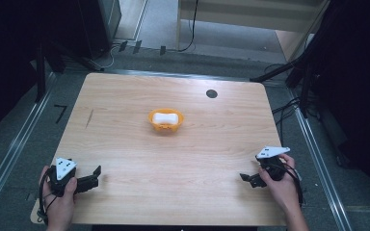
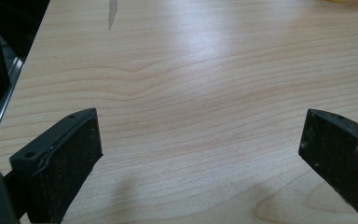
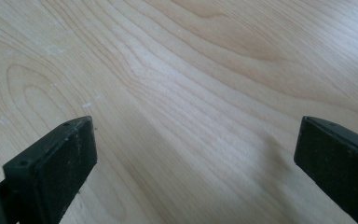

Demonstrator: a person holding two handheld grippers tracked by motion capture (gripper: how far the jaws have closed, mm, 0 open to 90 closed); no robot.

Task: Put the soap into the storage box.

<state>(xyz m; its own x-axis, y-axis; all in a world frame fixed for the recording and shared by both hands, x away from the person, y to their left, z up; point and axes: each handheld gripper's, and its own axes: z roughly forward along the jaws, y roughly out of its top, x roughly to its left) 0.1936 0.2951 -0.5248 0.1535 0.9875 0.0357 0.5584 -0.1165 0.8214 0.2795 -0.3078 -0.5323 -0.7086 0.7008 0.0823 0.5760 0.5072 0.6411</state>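
An orange bowl (image 1: 165, 120) with a white bone-shaped object (image 1: 165, 117) in it stands near the middle of the wooden table (image 1: 125, 144). My left gripper (image 1: 95, 175) rests at the table's front left corner, held by a hand, its jaws wide apart with only bare wood between them (image 2: 200, 135). At the front right my right gripper (image 1: 246, 178) is likewise open over bare wood (image 3: 196, 140). Both are far from the bowl. A sliver of the bowl's yellow-orange rim (image 2: 342, 1) shows at the top edge of the left gripper view.
A small black round spot (image 1: 211, 93) lies on the table's far right part. A dark streak (image 1: 89, 118) marks the wood at the left. Metal rails (image 1: 14, 149) run along both sides of the table, with dark stands and cables (image 1: 289, 103) behind.
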